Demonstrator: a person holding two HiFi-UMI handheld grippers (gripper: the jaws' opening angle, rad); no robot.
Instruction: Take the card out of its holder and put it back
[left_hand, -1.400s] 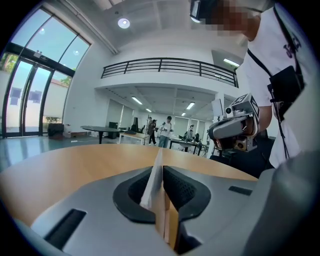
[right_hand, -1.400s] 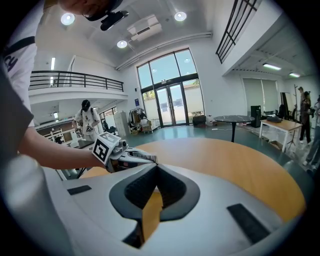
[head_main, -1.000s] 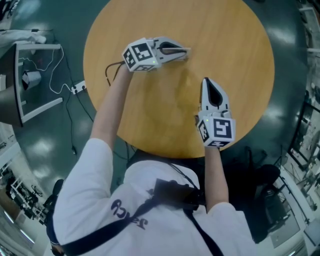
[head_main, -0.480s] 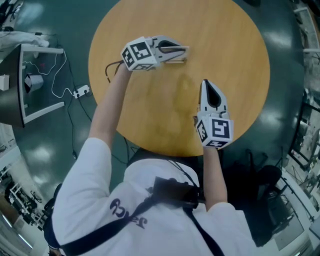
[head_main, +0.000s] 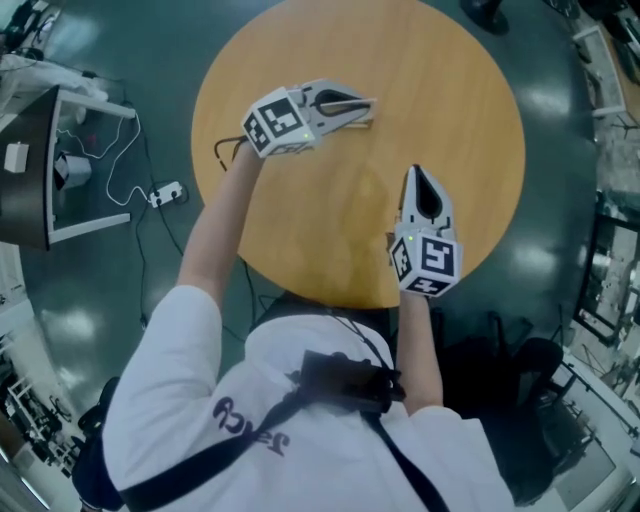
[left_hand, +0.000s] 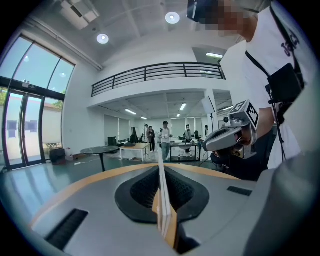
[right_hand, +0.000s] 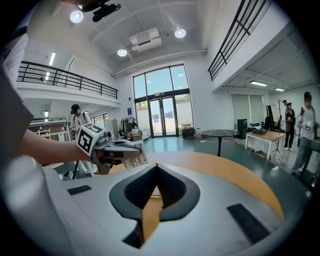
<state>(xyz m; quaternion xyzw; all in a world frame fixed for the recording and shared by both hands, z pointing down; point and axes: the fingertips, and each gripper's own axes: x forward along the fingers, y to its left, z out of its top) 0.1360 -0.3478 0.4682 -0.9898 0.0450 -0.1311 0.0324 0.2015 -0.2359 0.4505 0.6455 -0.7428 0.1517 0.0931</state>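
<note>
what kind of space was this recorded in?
Probably a big open lab or office hall: a mezzanine railing above, tall glass entrance doors, and work tables with people standing behind the round wooden table.

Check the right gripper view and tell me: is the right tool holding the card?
No, the right tool has its jaws together on nothing, while the thin flat card sits clamped in the left tool.

White short-sleeved T-shirt (head_main: 190, 400), dark lettering; black cross-body strap (head_main: 210, 449); grey left gripper (head_main: 368, 104) and right gripper (head_main: 414, 172), black-and-white marker cubes (head_main: 277, 120)
</note>
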